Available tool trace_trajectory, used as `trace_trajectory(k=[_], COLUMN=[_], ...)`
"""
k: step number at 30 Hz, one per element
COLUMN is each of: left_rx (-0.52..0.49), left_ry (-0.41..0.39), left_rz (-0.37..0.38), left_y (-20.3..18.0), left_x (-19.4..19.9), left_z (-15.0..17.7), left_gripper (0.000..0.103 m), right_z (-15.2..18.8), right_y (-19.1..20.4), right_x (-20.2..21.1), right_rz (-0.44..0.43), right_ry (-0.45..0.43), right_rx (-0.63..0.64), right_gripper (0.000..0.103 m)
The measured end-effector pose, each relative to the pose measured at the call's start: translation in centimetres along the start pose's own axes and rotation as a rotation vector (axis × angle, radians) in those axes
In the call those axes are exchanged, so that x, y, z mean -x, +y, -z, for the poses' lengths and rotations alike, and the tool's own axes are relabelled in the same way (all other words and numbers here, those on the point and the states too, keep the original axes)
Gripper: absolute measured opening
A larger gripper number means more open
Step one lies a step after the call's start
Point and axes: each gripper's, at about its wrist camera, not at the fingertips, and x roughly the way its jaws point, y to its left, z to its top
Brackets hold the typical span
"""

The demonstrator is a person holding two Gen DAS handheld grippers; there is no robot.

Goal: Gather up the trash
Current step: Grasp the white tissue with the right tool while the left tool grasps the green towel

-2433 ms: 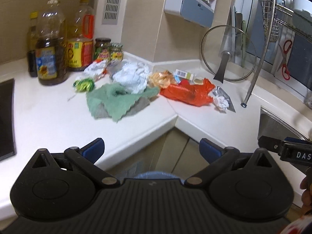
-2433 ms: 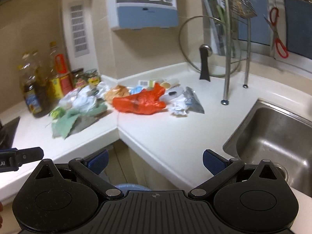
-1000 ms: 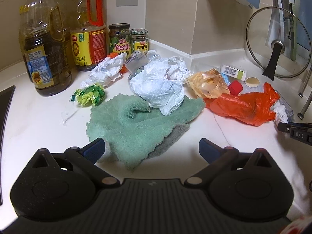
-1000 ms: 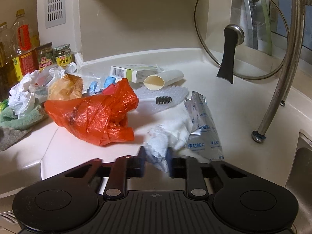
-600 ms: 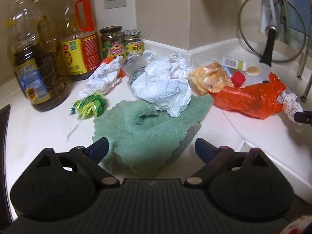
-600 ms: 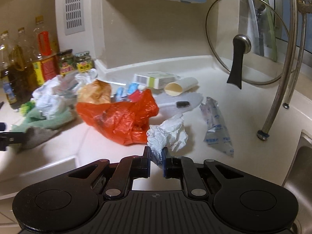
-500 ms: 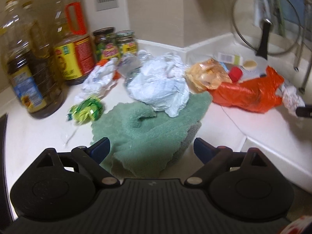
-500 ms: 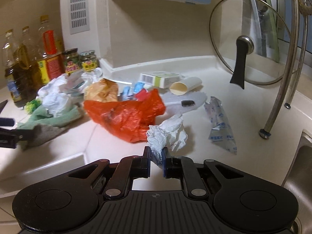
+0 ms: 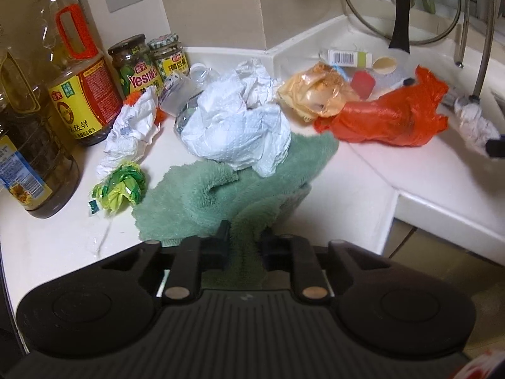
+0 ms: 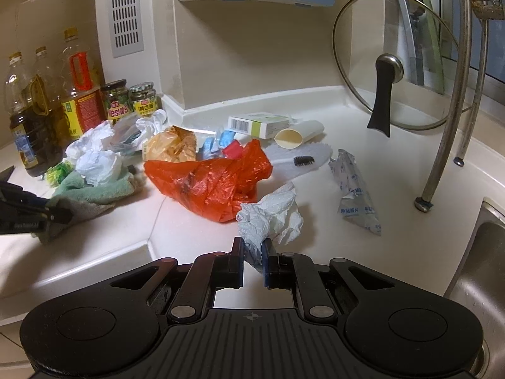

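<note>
My left gripper (image 9: pixel 243 238) is shut on the near edge of the green towel (image 9: pixel 227 186), which spreads over the white counter corner; the same gripper (image 10: pixel 60 213) also shows at the left of the right wrist view, gripping the towel (image 10: pixel 94 189). A big crumpled white paper wad (image 9: pixel 240 123) rests on the towel's far side. My right gripper (image 10: pixel 253 254) is shut on a crumpled white tissue (image 10: pixel 271 214) and holds it just above the counter, near the red plastic bag (image 10: pixel 214 180). That tissue (image 9: pixel 473 120) hangs at the right edge of the left wrist view.
Oil bottles (image 9: pixel 75 85) and two jars (image 9: pixel 148 60) line the back left wall. More litter lies about: green wrapper (image 9: pixel 120 186), yellow bag (image 9: pixel 315 94), barcode box (image 10: pixel 258 124), silver pouch (image 10: pixel 356 192). A glass lid (image 10: pixel 394 75) leans at the back; the sink (image 10: pixel 479 268) is right.
My left gripper's jaws closed from wide open onto the green towel's near edge. The right gripper lifted the tissue off the counter and drew it back from the silver pouch.
</note>
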Motion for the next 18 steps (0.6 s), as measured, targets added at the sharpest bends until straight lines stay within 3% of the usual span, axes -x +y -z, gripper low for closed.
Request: trace_trajectory(k=[18], left_rx=[0.059], left_ry=[-0.178], left_rz=[0.082], left_y=[1.0], left_x=[11.6], left_z=[-2.3], left_gripper=[0.012], right_z=[0.1], right_y=[3.5], right_x=[2.5], right_rz=[-0.08], right_ry=[-0.04], right_rx=[0.031], right_gripper=[0.011])
